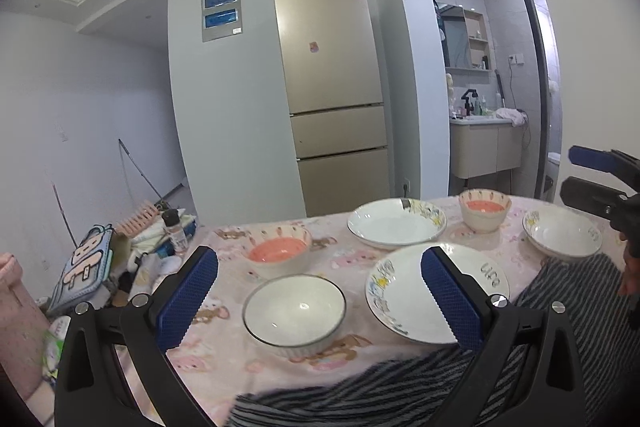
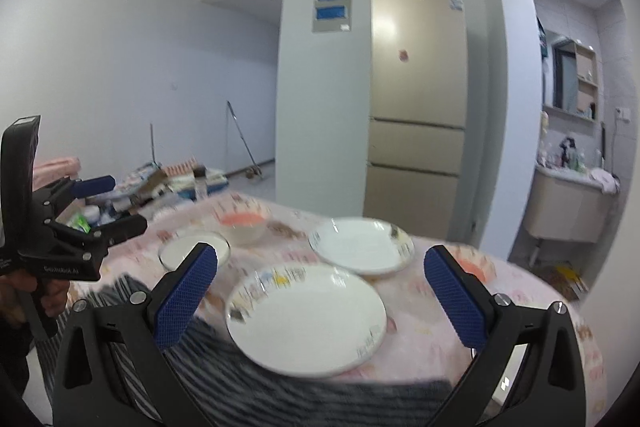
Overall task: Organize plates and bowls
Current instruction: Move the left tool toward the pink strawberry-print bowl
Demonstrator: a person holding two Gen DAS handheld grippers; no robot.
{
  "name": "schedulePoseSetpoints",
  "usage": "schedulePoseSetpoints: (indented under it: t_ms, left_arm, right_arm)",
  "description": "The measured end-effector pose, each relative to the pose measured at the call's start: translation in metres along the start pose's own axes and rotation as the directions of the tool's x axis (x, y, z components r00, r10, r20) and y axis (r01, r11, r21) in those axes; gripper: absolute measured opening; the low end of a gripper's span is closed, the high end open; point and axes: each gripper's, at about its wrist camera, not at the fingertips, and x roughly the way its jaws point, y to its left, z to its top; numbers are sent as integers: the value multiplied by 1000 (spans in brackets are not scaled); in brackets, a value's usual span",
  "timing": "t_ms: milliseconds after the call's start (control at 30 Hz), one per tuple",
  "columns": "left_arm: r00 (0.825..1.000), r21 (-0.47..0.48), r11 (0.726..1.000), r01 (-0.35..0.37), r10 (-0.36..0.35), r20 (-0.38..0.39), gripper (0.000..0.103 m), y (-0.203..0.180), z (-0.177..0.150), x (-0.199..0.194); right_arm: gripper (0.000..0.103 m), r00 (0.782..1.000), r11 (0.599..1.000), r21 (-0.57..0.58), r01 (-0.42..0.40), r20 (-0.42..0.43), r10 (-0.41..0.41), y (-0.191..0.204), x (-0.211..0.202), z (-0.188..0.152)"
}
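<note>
Plates and bowls are all sitting spread out on the pink-patterned tablecloth [image 1: 224, 351], nothing stacked. Left wrist view: white bowl [image 1: 295, 308] is sitting nearest, framed between the two blue pads. Plate lettered "Life" [image 1: 404, 291] is lying just to its right, its near edge resting at the striped cloth [image 1: 400, 383]. Pink-lined bowl [image 1: 279, 255] is standing just behind the white bowl, small gap showing between them. Second plate [image 1: 394, 227] is lying further back, its near rim close to the "Life" plate; can't tell if they're touching. Second pink-lined bowl [image 1: 484, 213] is standing right of that plate, and a white dish [image 1: 562, 237] is sitting at the far right edge.

Left gripper [image 1: 320, 301] is hovering above the table with fingers spread wide, gripping nothing. Right gripper [image 2: 320, 303] is also spread wide and carrying nothing, hanging over the near plate; its view is blurring, so fine detail isn't reading. In the right wrist view the left tool is showing at the left edge with a hand [image 2: 24, 291] wrapping its handle, and in the left wrist view the right tool's tips are poking in at the right edge, above the white dish.

Background: gold fridge [image 1: 332, 87] is standing against the far wall, clutter pile [image 1: 120, 247] is lying on the floor left of the table, sink cabinet [image 1: 484, 147] is showing through the doorway at right.
</note>
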Motion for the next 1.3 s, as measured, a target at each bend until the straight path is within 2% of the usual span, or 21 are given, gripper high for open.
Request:
schedulePoseSetpoints:
  t_ms: [67,267,433,567,833,967,1133,1300]
  left_arm:
    - [1000,-13,1000,-5,5,0,103,10,11,-2]
    - [999,-56,998,-23,21,-31,103,38,38,9]
    - [999,-107,994,-8,2,-51,103,64,54,24]
    - [998,-152,988,-2,-8,-65,103,84,65,36]
    - [994,-206,978,-32,10,-106,103,122,76,70]
    - [990,-202,978,-41,13,-137,103,131,76,87]
    - [983,-196,979,-54,18,-181,103,141,73,109]
    - [967,-184,981,-58,10,-256,103,151,65,146]
  right_arm:
    - [103,999,999,4,-43,17,43,6,6,13]
    - [103,995,996,-17,-90,31,91,22,33,44]
    - [103,984,984,-18,-176,-6,176,28,65,71]
    - [103,977,978,-8,-210,-41,209,33,92,86]
    - [103,973,977,62,-204,-97,209,56,146,112]
    - [103,977,982,41,-186,-95,189,75,166,120]
    - [103,970,978,58,-199,-131,205,83,195,116]
    - [103,961,986,34,-166,-220,169,86,232,100]
